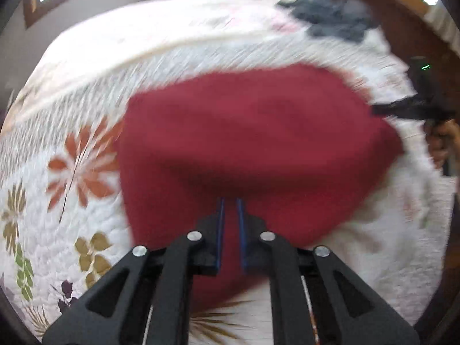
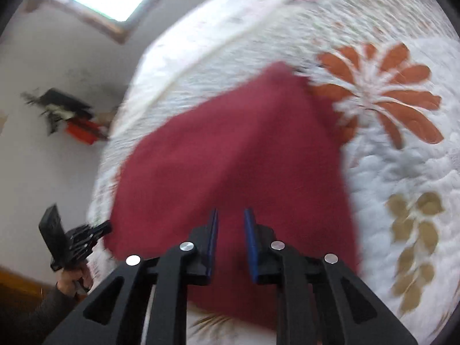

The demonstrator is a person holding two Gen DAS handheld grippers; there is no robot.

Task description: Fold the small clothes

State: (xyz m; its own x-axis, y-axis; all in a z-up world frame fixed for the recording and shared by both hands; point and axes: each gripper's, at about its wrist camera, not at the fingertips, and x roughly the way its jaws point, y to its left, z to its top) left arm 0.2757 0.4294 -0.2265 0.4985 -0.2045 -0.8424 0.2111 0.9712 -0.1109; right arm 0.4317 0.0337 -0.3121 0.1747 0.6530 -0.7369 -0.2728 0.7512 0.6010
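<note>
red cloth mid-frame, flat on bed quilt | L gripper & R gripper jaws slightly apart, empty | soft, light, limp; prob. grab corner/edge

Black left gripper & right gripper, blue pads, silver screws.

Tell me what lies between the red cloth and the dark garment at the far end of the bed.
Only bare floral quilt lies between the red cloth and the dark garment. The left wrist view shows it, though blurred by motion.
</note>
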